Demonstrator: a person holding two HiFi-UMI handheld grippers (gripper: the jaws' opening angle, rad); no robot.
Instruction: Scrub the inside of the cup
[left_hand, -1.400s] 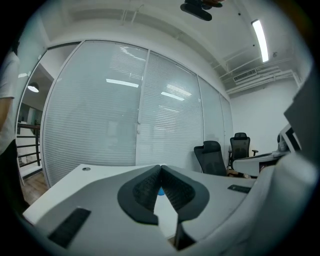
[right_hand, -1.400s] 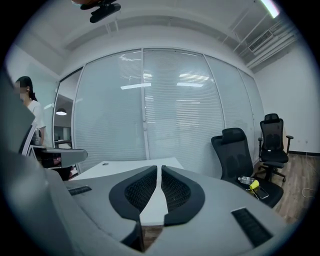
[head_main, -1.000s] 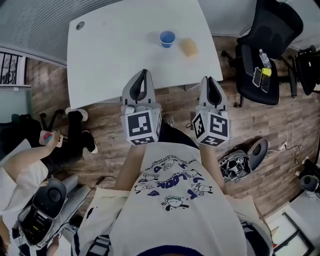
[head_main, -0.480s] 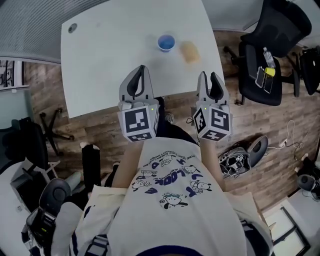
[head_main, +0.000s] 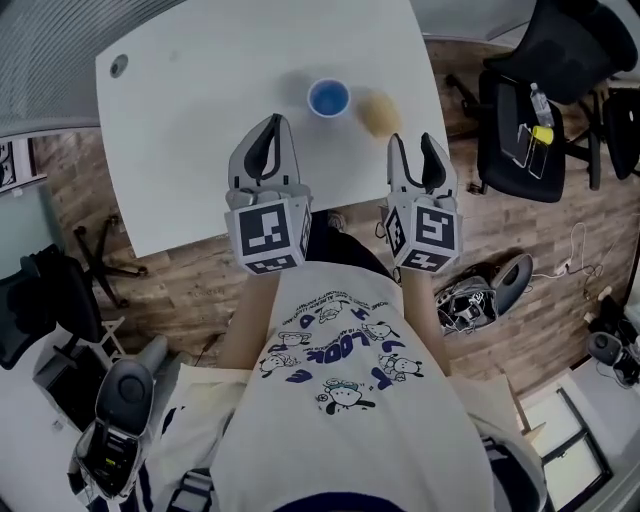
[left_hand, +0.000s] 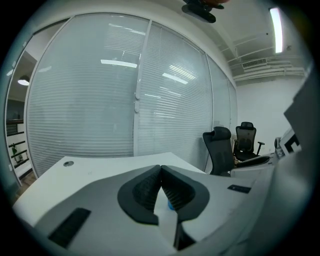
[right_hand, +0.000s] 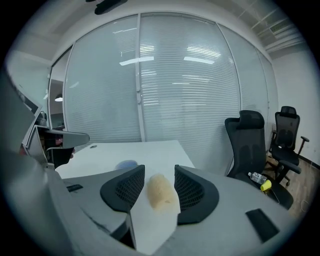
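Observation:
A small blue cup stands upright on the white table, with a yellow sponge just to its right. My left gripper is over the table's near edge, short of the cup and slightly to its left, jaws shut and empty. In the left gripper view only a sliver of the cup shows below the closed pads. My right gripper has just been opening and stands open near the table's edge. The sponge lies ahead on the table, framed by the jaws but untouched. The cup sits left of it.
Black office chairs stand right of the table on the wood floor, one carrying a bottle. A cable grommet marks the table's far left corner. A glass wall with blinds backs the table. Gear lies on the floor at the lower left.
Both grippers have moved forward from in front of the table to its near edge, closer to cup and sponge. The right jaws have spread apart. The left stays shut.

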